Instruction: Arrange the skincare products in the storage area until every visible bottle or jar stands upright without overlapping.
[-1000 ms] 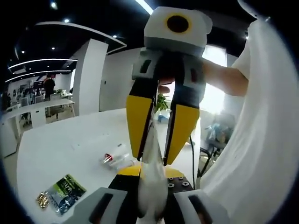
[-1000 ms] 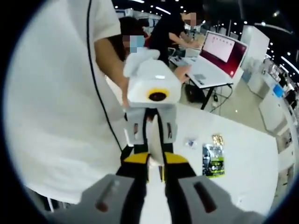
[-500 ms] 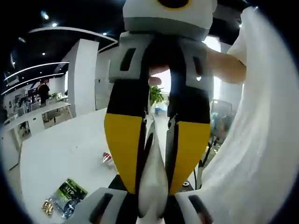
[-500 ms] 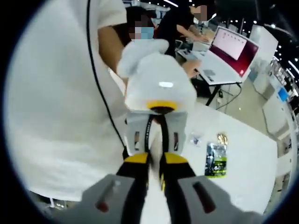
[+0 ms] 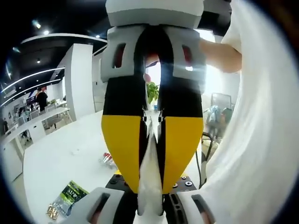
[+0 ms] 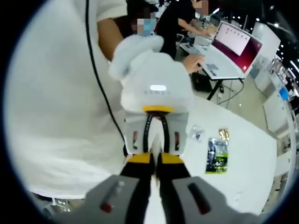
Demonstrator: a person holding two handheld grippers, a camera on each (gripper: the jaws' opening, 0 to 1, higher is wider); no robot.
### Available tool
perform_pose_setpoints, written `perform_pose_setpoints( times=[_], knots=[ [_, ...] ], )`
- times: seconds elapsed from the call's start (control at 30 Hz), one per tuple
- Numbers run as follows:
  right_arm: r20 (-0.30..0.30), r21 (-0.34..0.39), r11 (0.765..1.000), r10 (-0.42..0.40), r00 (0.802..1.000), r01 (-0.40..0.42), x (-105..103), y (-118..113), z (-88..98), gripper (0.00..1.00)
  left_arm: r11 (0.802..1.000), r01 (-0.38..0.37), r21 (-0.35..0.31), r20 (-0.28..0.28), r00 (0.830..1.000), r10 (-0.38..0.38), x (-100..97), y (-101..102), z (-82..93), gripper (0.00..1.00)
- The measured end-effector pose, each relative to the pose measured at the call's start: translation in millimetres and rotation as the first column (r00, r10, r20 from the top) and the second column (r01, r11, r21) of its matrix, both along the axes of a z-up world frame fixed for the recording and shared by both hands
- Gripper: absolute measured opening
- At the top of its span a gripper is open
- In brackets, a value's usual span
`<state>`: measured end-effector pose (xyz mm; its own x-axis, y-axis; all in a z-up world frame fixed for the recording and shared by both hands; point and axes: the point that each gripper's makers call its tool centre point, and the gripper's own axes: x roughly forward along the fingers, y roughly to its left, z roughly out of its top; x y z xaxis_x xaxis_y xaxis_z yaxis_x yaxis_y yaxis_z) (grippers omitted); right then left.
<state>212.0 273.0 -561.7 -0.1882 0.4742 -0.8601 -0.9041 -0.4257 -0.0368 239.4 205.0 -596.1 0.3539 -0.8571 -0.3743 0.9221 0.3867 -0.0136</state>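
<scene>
left gripper (image 5: 150, 205) and right gripper (image 6: 152, 205) both clamped on one white pouch (image 5: 150, 179), green sachet (image 6: 217, 156) and small clear packet (image 6: 196, 133) lay on white tabletop (image 6: 243, 163)

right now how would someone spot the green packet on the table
Start at the white table. Near its middle lie three small things in a cluster; the green packet is the flat dark one with bright green print. The clear sachet and gold bits beside it are smaller.

Two gripper-mounted views face to face at close range, sharing the white table (image 5: 60, 158) behind.
</scene>
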Motion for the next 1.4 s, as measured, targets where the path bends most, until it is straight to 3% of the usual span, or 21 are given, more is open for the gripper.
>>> perform_pose_setpoints(
  times=[0.43, 0.93, 1.4],
  knots=[
    [0.006, -0.028, 1.000, 0.003, 1.000, -0.003, -0.1, -3.0, -11.3, 0.02, 0.998, -0.039, 0.041, -0.025, 0.999, 0.040, -0.5, 4.9, -18.2, 0.21],
    [0.019, -0.096, 0.995, -0.032, 0.999, 0.034, 9.3, -18.7, -41.7, 0.01, 0.993, -0.064, 0.096, -0.065, 0.995, 0.070, -3.0, 15.9, -38.9, 0.21],
    [0.013, -0.139, 0.989, -0.044, 0.999, 0.046, 16.9, -24.8, -59.8, 0.01, 0.988, -0.112, 0.107, -0.087, 0.989, 0.121, -1.1, 32.2, -42.8, 0.28]
  ],
)
